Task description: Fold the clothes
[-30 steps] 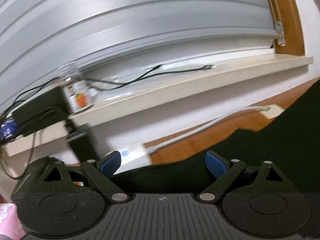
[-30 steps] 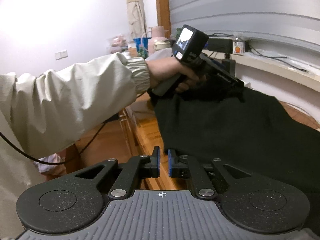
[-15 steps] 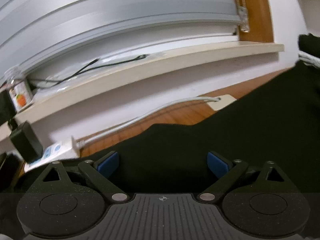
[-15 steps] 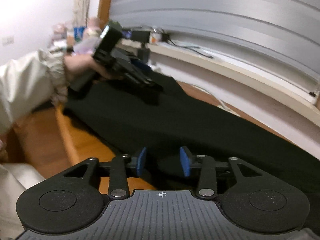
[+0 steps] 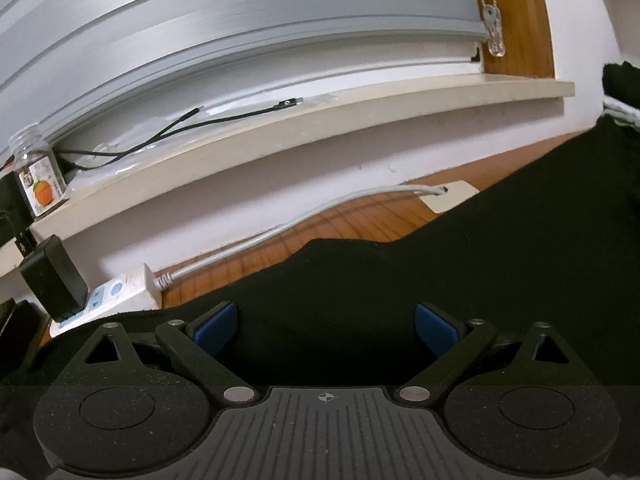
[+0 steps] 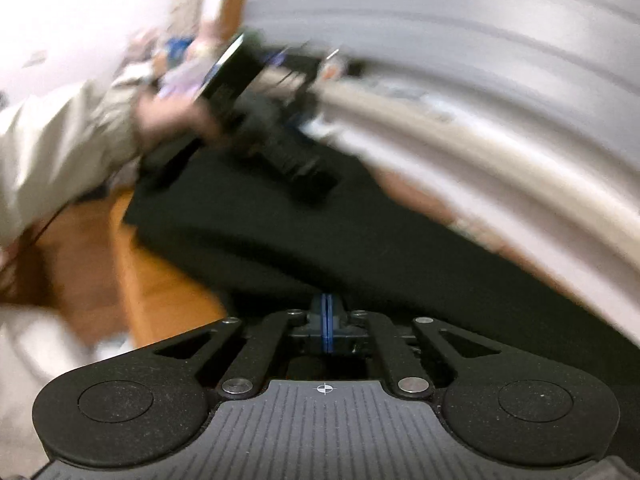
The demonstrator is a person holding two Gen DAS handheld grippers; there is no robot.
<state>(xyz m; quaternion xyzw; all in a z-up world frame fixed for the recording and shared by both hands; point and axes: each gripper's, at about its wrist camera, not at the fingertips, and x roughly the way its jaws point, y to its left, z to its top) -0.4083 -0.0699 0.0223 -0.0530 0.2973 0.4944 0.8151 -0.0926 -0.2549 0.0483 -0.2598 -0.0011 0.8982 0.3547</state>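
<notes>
A black garment (image 5: 460, 280) lies spread on the wooden counter (image 5: 352, 220), its long axis running along the wall and windowsill (image 5: 320, 120), from the left tongs' end toward the right tongs' end. In the left wrist view the left tongs (image 5: 325, 326) stand wide, blue pads (image 5: 212, 322) well apart above the cloth, with nothing pinched between them; the garment's far edge dips into a notch that bares the wood and a white cable (image 5: 280, 232) leading to a power strip (image 5: 120, 296) with a black adapter (image 5: 52, 280) plugged in. On the sill stand a small clear jar (image 5: 38, 176) with an orange label and a thin black cord (image 5: 180, 132) (none of this is legible in the other view, which is smeared by blur). The right wrist view shows what the left cannot: the right tongs (image 6: 328, 322) have just closed, pads pressed flat together at the garment's near edge (image 6: 360, 248), though I cannot tell whether cloth is caught in them. It also shows the person's hand (image 6: 168, 120) in a pale sleeve (image 6: 60, 152) holding the left tool over the garment's far end, and the counter's front edge (image 6: 132, 272) running beside the cloth
</notes>
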